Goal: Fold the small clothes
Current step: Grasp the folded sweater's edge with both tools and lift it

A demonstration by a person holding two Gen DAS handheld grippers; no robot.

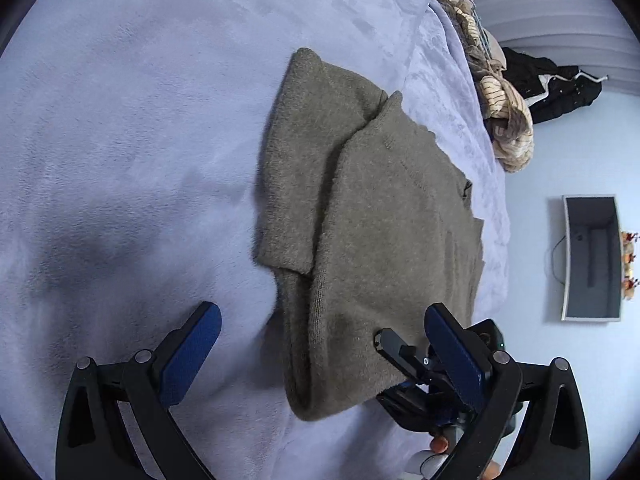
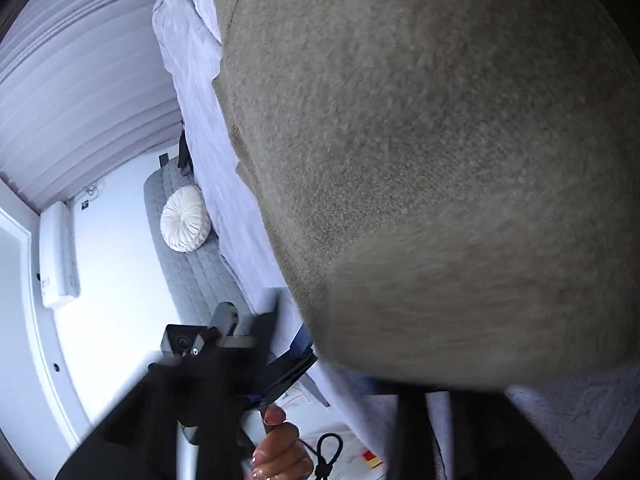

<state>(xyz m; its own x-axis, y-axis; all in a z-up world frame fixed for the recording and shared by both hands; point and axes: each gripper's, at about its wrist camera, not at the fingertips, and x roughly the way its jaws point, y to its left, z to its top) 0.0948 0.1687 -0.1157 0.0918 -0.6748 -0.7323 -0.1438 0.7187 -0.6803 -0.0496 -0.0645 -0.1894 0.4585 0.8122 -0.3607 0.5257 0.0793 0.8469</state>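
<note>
An olive-grey knitted sweater [image 1: 380, 208] lies partly folded on the lavender bed cover [image 1: 120, 140], a sleeve laid across its body. My left gripper [image 1: 320, 340] is open above the sweater's near hem; its blue pads [image 1: 188, 356] straddle the cloth without touching it. The right gripper shows in the left wrist view [image 1: 396, 350] at the hem's right side, its black finger on the cloth. In the right wrist view the sweater [image 2: 440, 160] fills the frame and drapes over the right gripper's fingers, hiding them.
A heap of striped and beige clothes [image 1: 504, 112] and a black garment [image 1: 560, 88] lie at the bed's far edge. A monitor [image 1: 592, 256] hangs on the wall. A grey bench with a white round cushion [image 2: 186, 224] stands beside the bed.
</note>
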